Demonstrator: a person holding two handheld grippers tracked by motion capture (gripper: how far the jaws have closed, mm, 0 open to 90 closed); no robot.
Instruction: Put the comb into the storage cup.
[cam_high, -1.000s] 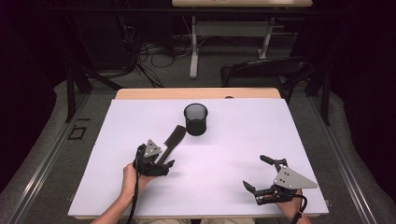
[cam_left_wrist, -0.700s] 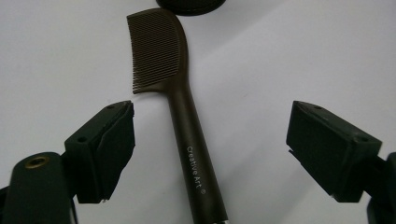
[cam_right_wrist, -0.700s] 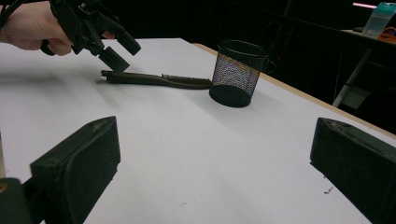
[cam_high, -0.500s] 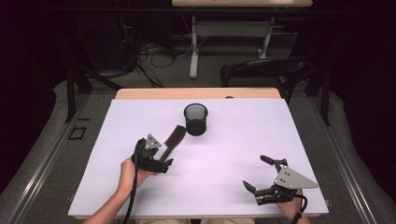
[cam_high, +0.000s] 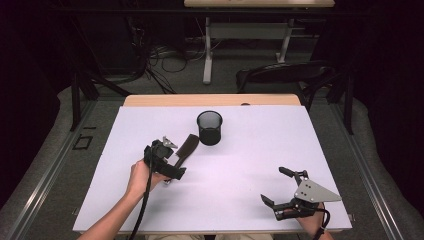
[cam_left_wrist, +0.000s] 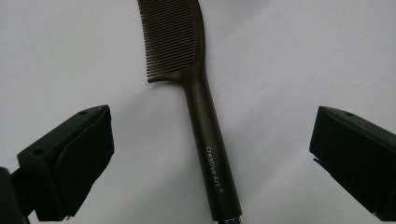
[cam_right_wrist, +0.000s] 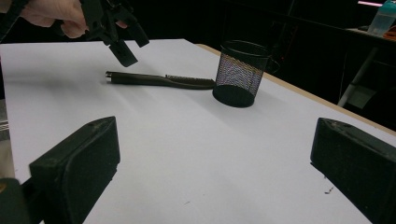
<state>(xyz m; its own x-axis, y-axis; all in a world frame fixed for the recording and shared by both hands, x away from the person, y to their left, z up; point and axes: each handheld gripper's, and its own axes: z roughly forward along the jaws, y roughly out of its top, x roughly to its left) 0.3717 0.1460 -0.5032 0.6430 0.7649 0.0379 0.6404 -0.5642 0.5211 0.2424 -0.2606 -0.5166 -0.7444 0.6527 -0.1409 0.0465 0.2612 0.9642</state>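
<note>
1. In the high view we see the left gripper (cam_high: 172, 162) held wide open over the handle of a dark brown plastic comb (cam_high: 186, 147) lying flat on the white table sheet (cam_high: 240, 160), left of centre. The comb's toothed end points toward a black wire-mesh cup (cam_high: 209, 128) standing upright just beyond it. The right gripper (cam_high: 276, 186) rests near the right front edge, jaws spread and grasping nothing.
2. In the left gripper view we look down on the comb (cam_left_wrist: 205, 121); its handle lies between the two separated jaws, touching neither.
3. In the right gripper view we see its jaws parted over bare sheet; farther off the comb (cam_right_wrist: 159, 80) lies with its tip just beside the mesh cup (cam_right_wrist: 239, 73), and the left gripper (cam_right_wrist: 128, 44) hangs above the handle end.
</note>
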